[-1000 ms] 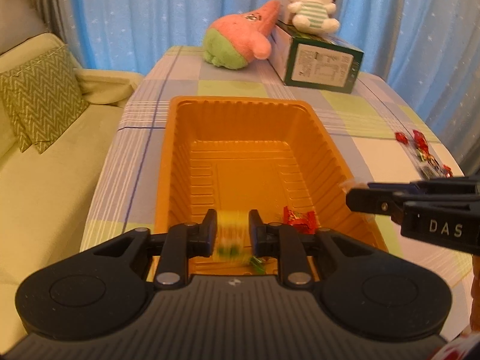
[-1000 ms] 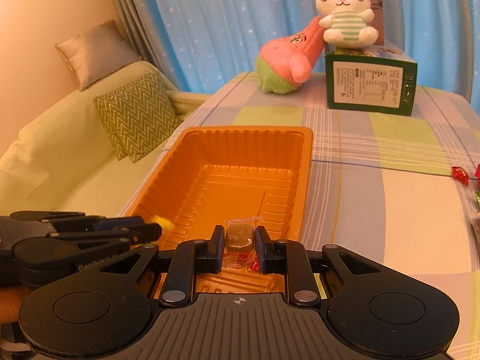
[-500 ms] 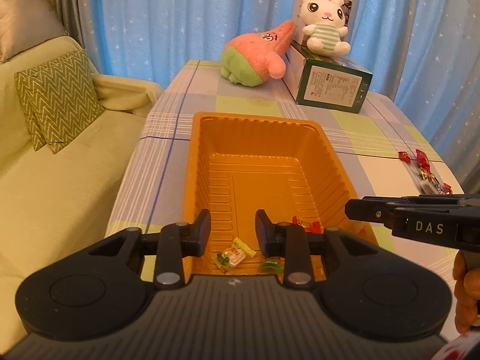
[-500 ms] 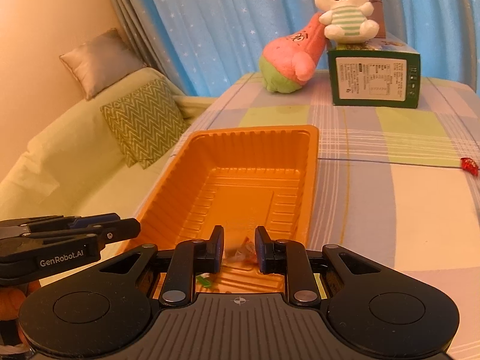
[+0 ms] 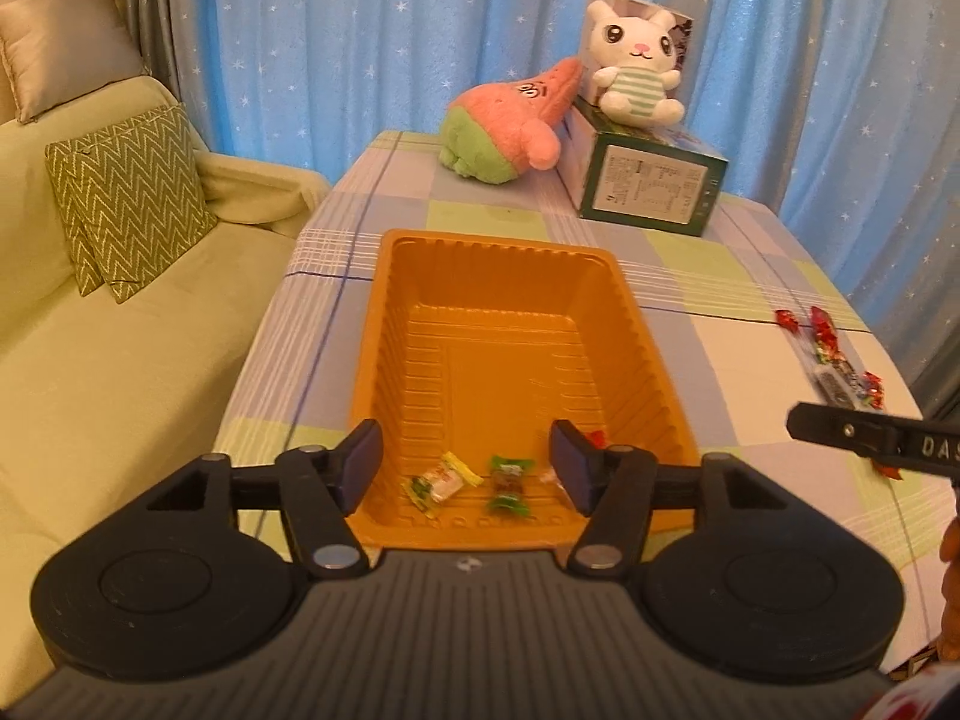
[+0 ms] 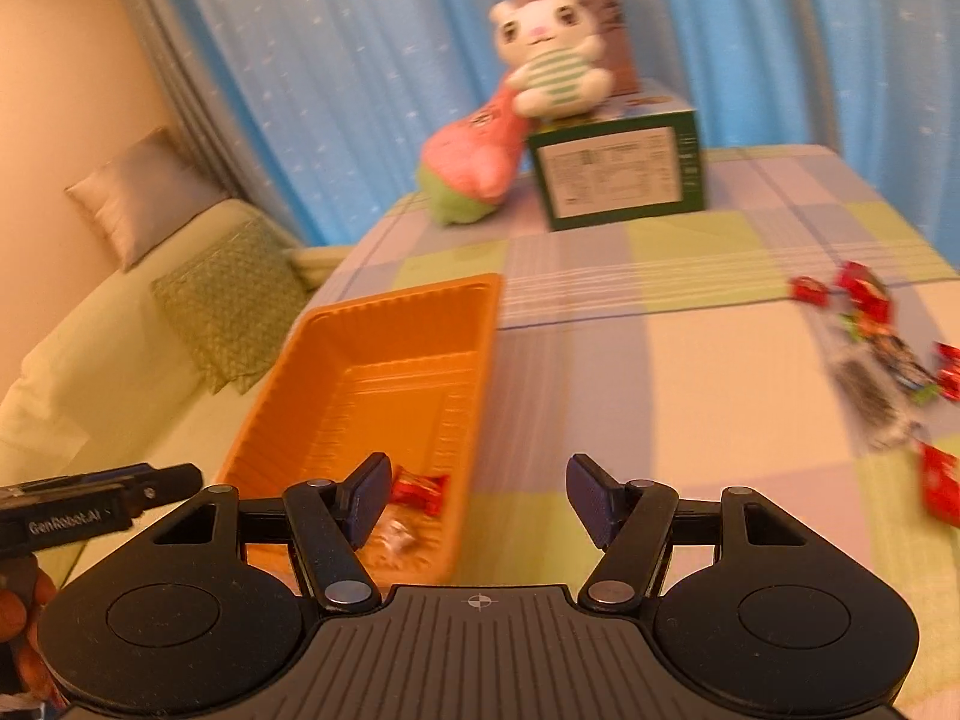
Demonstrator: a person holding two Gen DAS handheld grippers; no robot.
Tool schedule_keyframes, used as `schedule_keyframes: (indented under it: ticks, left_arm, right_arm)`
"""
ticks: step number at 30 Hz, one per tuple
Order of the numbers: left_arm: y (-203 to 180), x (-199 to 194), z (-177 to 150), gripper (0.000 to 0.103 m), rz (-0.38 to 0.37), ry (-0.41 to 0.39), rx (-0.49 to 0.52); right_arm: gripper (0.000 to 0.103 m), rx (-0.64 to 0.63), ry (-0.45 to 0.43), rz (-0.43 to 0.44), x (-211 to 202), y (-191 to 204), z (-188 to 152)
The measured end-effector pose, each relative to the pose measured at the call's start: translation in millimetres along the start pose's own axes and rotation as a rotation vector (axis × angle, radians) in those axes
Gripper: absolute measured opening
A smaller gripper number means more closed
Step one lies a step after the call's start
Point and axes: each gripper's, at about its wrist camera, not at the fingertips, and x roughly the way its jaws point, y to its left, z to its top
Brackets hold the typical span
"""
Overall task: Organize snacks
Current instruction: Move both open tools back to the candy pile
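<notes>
1. Black left gripper (image 5: 467,459) hangs over the orange tray's (image 5: 384,324) near end, its jaws opening with nothing between them.
2. Right gripper (image 6: 477,492) jaws are opening, empty.
3. The tray's long axis runs away along the bench (image 5: 720,276); yellow-green candy (image 5: 441,477) lies inside.

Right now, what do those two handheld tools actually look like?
Both are matte black plastic: a ribbed body, two round discs and linked arms with silver rivets. The left tool and right tool have dark blue pads. White lettering marks their sides.

Glossy ribbed plastic tray (image 5: 651,360) (cloth-covered table (image 5: 738,276))
</notes>
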Motion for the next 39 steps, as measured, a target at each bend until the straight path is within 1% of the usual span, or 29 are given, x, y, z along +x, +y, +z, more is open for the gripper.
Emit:
schedule_keyframes:
  ticks: [4,6,12,16,19,23,31,35,39]
  left_arm:
    - [-17.0,-11.0,-3.4,0.062,-0.013,-0.002,0.013]
    - [-26.9,-17.4,-5.6,0.065,-0.017,-0.009,0.019]
    - [-55.7,-31.3,-11.6,0.067,-0.044,-0.02,0.035]
    - [-75.3,-37.2,-16.6,0.071,-0.061,-0.024,0.057]
    - [-90.1,-39.5,-19.1,0.072,-0.079,-0.028,0.068]
    - [-112.0,-39.8,-21.7,0.073,-0.116,-0.027,0.079]
    - [-164.7,-35.6,-22.6,0.074,-0.202,-0.022,0.13]
    - [-188.7,-33.7,-24.0,0.076,-0.227,-0.02,0.158]
    - [-207.7,-25.5,-24.2,0.076,-0.238,-0.009,0.188]
  right_arm:
    - [0.065,0.006,-0.009,-0.052,-26.6,-13.2,-10.4]
    - [0.065,0.021,-0.014,-0.071,-39.0,-21.0,-14.6]
    - [0.065,0.055,-0.045,-0.116,-76.7,-40.8,-24.3]
    - [0.065,0.068,-0.079,-0.145,-102.0,-52.1,-26.5]
    - [0.065,0.068,-0.113,-0.184,-122.4,-61.1,-29.1]
    - [0.065,0.077,-0.161,-0.256,-150.4,-80.5,-33.0]
    - [0.065,0.152,-0.223,-0.387,-200.2,-131.6,-36.2]
    - [0.065,0.188,-0.239,-0.417,-218.2,-151.1,-37.0]
    - [0.065,0.221,-0.245,-0.423,-221.3,-164.4,-37.0]
